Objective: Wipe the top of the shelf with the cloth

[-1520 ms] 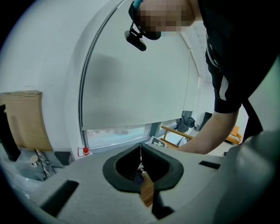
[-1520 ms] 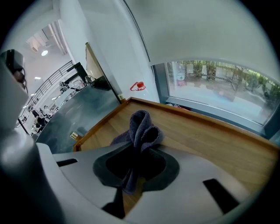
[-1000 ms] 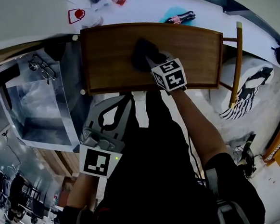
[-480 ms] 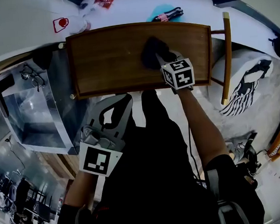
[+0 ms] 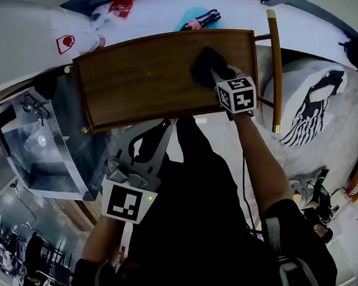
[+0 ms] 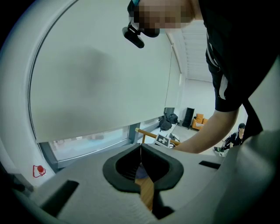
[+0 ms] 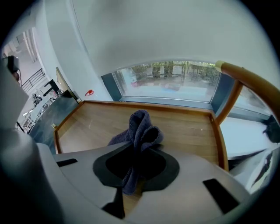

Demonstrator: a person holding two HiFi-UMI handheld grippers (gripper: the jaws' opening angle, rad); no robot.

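Observation:
The shelf top (image 5: 143, 80) is a brown wooden board with a raised rim, lying across the upper middle of the head view. A dark blue-grey cloth (image 5: 205, 65) is bunched on its right part. My right gripper (image 5: 214, 76) is shut on the cloth and presses it onto the wood. In the right gripper view the cloth (image 7: 141, 127) bulges up between the jaws of the right gripper (image 7: 134, 165) over the shelf top (image 7: 188, 127). My left gripper (image 5: 158, 132) hangs off the shelf in front of the person's body. In its own view the left gripper (image 6: 141, 162) is shut and holds nothing.
A wooden rail (image 5: 274, 70) stands along the shelf's right end. A glass case (image 5: 41, 150) with eyeglasses (image 5: 31, 104) on it sits left of the shelf. Behind the shelf lie a dark bottle (image 5: 201, 21) and a white bag (image 5: 66, 42). Striped fabric (image 5: 309, 113) lies at the right.
My right gripper has slid the cloth rightward across the shelf top, from near the middle to the right end. The left gripper has stayed where it was.

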